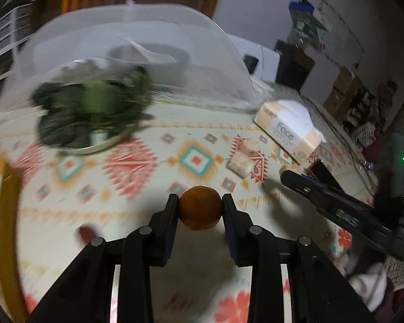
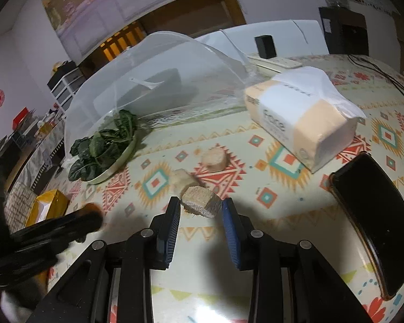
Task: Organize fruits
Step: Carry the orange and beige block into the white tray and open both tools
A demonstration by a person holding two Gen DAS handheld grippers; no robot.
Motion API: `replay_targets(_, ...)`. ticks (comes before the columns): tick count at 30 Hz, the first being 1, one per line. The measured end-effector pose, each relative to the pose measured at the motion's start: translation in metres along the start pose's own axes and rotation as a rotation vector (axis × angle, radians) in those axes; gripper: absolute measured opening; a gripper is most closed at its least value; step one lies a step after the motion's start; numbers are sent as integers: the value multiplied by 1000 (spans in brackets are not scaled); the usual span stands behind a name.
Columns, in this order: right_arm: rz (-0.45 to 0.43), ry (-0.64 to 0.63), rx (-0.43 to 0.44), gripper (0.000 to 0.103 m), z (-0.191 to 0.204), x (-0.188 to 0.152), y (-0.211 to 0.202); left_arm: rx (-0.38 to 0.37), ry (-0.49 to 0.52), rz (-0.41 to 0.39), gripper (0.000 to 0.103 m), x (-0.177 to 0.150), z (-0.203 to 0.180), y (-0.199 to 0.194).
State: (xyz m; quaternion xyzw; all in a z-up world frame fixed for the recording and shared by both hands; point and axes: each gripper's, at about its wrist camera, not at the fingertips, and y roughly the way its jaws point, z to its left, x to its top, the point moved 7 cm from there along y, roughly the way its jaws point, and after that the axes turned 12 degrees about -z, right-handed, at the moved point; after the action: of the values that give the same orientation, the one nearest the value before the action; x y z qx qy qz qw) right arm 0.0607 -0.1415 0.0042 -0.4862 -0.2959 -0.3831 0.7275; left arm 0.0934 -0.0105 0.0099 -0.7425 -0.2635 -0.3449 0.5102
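In the left wrist view my left gripper (image 1: 200, 202) is shut on a small orange fruit (image 1: 200, 207) and holds it above the patterned tablecloth (image 1: 137, 188). In the right wrist view my right gripper (image 2: 201, 207) is open around a pale cut chunk (image 2: 199, 201); its pads do not touch it. Two more pale chunks (image 2: 215, 158) (image 2: 183, 179) lie just beyond. The left gripper shows at the left of the right wrist view (image 2: 91, 219), with the orange fruit at its tip. The right gripper shows at the right of the left wrist view (image 1: 285, 173).
A plate of dark leafy greens (image 2: 102, 152) sits at the edge of a clear mesh food cover (image 2: 161, 80). A tissue pack (image 2: 299, 118) lies right of the chunks. A black dish (image 2: 374, 215) is at the right. A yellow box (image 2: 45, 207) is at the left.
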Motion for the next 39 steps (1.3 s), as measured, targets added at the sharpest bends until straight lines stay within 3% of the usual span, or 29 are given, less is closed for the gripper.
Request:
replay_targets(3, -4, -55, -13, 35, 18, -3, -1, 33, -58, -38, 32, -4, 26, -43)
replay_targets(9, 2, -92, 63, 35, 74, -9, -28, 131, -170, -123, 32, -21, 93, -125)
replay_targets(18, 57, -224, 257, 35, 217, -48, -57, 384, -284, -247, 32, -57, 200, -217)
replay_targets(23, 155, -287, 365, 35, 302, -99, -39, 498, -269, -234, 32, -78, 237, -233)
replay_targets(27, 204, -348, 386, 35, 351, -125, -17, 566, -232, -223, 32, -91, 255, -237)
replay_targets(39, 312, -381, 340, 35, 399, -153, 59, 588, -233, -217, 32, -102, 281, -239)
